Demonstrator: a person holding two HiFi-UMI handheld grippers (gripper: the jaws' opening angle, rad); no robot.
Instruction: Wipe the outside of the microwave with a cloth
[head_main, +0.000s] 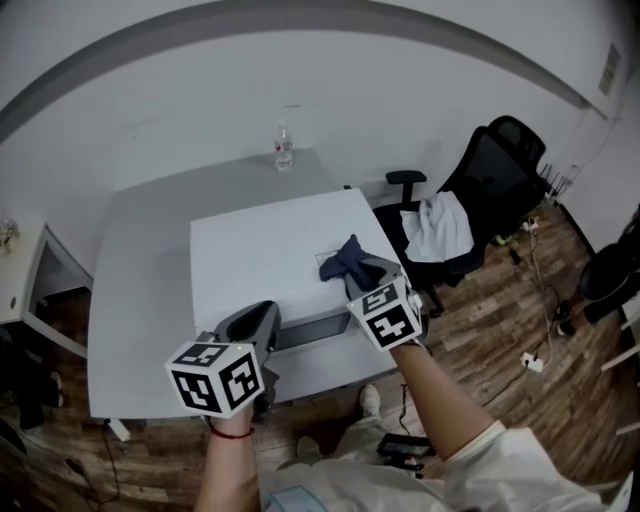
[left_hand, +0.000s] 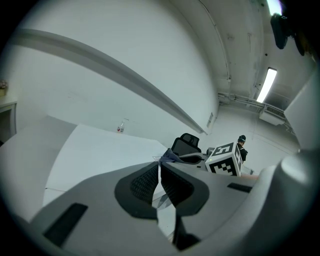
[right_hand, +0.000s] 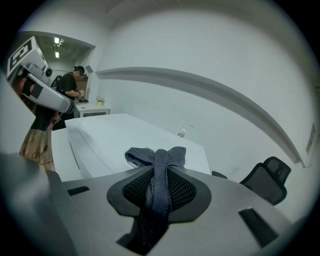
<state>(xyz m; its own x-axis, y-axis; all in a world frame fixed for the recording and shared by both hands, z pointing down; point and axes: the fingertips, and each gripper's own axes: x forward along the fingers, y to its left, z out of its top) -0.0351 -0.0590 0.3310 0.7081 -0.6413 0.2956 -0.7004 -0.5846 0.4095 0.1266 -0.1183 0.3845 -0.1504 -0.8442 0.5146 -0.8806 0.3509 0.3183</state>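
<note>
Right claw (right_hand: 160, 172) pinches bunched, dark knitted cloth (right_hand: 156, 154).

Light grey rectangular tabletop (head_main: 140, 300), far edge against the white wall. Directly on it:
- large white box-shaped microwave (head_main: 280, 250), right of centre, front face close to the tabletop's near edge
- small clear plastic bottle (head_main: 284, 148), upright at the far edge, well apart from the microwave

Brown wood-plank floor (head_main: 500, 330) carries a black office chair (head_main: 490, 180) just right of the tabletop, plus loose cables with a white plug (head_main: 531, 362).
</note>
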